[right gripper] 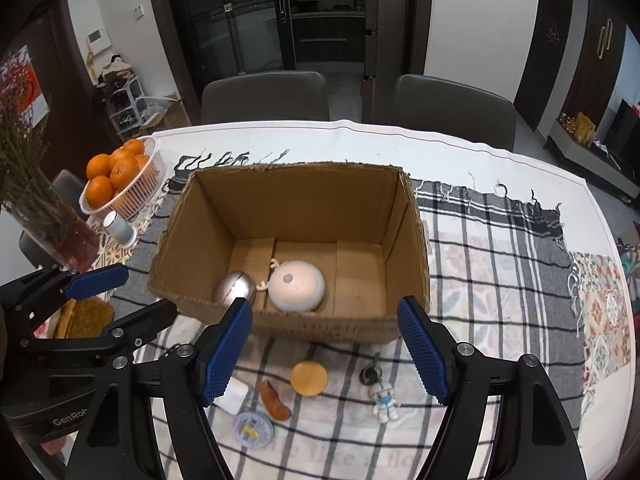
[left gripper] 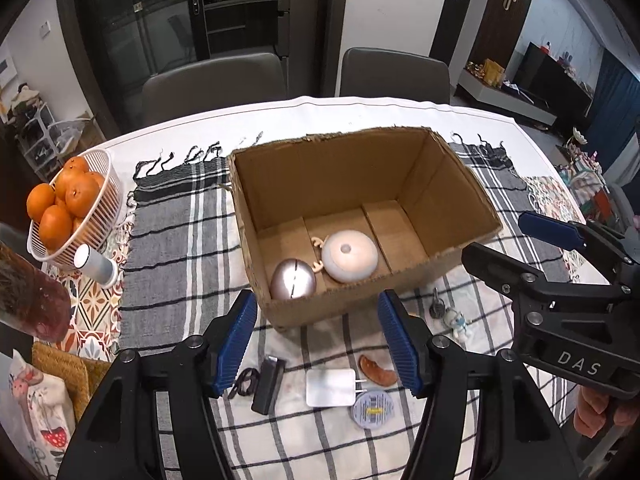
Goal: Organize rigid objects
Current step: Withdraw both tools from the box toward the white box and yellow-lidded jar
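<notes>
Grippers first: left gripper (left gripper: 318, 338) and right gripper (right gripper: 324, 350) both hang with jaws apart and nothing between the pads. Right below the left one lie a black lighter (left gripper: 269, 384), white charger (left gripper: 331, 387) and round tin (left gripper: 372, 409); under the right one, a yellow disc (right gripper: 308, 377) and small figurine (right gripper: 386, 398). Just past both is the cardboard box (right gripper: 320, 330), already holding a silver ball (left gripper: 293, 280) and white dome (left gripper: 350, 256). Everything looks light and stiff. I'd pinch the charger across its flat sides; that tin might be slippery.

Even indoor light, fisheye-bent dark corners, glare on metallic ball (left gripper: 293, 280).
</notes>
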Available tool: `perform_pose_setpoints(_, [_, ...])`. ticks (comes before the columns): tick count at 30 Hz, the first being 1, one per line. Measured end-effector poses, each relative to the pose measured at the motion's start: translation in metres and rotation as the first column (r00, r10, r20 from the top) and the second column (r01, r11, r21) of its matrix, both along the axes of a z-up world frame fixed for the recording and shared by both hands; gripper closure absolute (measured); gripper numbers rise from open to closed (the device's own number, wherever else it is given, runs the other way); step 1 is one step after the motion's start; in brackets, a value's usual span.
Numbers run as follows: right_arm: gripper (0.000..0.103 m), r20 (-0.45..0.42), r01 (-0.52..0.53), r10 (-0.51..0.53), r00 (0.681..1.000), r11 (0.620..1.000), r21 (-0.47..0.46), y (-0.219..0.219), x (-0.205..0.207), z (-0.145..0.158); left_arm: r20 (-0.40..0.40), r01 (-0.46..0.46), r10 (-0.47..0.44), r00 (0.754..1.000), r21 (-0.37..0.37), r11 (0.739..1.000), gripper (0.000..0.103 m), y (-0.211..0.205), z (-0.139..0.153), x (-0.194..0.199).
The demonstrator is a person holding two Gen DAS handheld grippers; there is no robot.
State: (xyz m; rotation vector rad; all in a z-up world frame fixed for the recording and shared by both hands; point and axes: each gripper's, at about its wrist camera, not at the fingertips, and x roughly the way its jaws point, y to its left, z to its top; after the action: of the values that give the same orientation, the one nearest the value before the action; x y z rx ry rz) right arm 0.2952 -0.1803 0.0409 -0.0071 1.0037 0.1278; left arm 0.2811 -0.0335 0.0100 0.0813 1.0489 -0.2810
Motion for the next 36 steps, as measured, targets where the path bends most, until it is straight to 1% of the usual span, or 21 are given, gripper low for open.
perform_pose_setpoints(7, [0.027, -0.012, -0.006, 0.006, 1.0, 1.0, 0.009, 0.0, -0.015, -0.007, -0.018, 0.021, -0.021, 1.0, 0.002, 1.0, 0.04, -0.002, -0.008, -0.015])
perform_pose_setpoints(17, [0.028, -0.06, -0.019, 0.021, 0.998, 1.0, 0.02, 0.001, -0.029, -0.031, -0.069, 0.039, -0.037, 0.997, 0.019, 0.999, 0.04, -0.005, -0.03, -0.026])
perform_pose_setpoints(27, [0.027, -0.124, -0.004, 0.008, 0.992, 1.0, 0.029, -0.003, -0.025, -0.063, -0.142, 0.031, -0.025, 0.99, 0.04, 0.999, 0.04, -0.005, -0.06, -0.027])
perform_pose_setpoints(36, [0.028, -0.165, -0.003, 0.009, 0.986, 0.999, 0.035, -0.004, -0.022, -0.087, -0.204, 0.029, -0.017, 0.979, 0.056, 0.998, 0.04, -0.006, -0.086, -0.027])
